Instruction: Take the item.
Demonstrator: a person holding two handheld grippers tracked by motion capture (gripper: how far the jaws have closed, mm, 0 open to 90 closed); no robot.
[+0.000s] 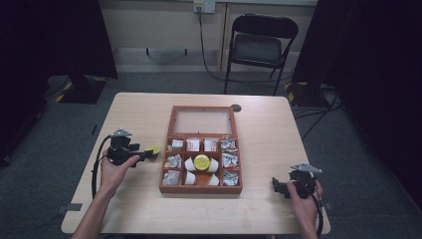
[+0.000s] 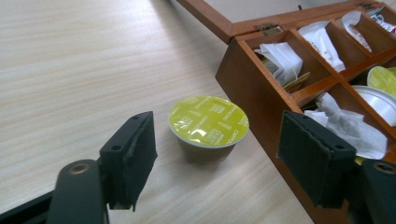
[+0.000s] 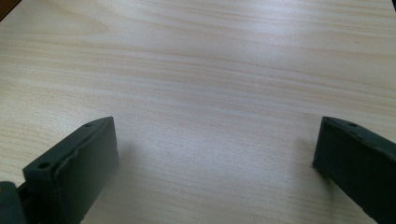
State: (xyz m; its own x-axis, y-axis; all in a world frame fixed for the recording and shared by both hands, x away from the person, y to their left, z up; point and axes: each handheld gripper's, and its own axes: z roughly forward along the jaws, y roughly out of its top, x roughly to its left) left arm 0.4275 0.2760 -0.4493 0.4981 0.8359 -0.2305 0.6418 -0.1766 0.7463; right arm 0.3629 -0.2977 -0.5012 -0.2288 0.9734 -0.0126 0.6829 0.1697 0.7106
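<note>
The left gripper (image 2: 217, 163) is spread around a yellow-lidded capsule (image 2: 208, 126) standing free beside the wooden box (image 2: 243, 79); the right gripper (image 3: 215, 163) gapes over bare table (image 3: 210, 70).

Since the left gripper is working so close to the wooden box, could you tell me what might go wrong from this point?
1. The yellow-lidded capsule stands on the table between the left gripper's open jaws, close beside the wooden box; pulling back at a slant might knock it over or nudge it.
2. One jaw sits next to the box wall, so opening wider could bump the box.
3. The right gripper rests open near the table's edge, where its cable could snag.
</note>
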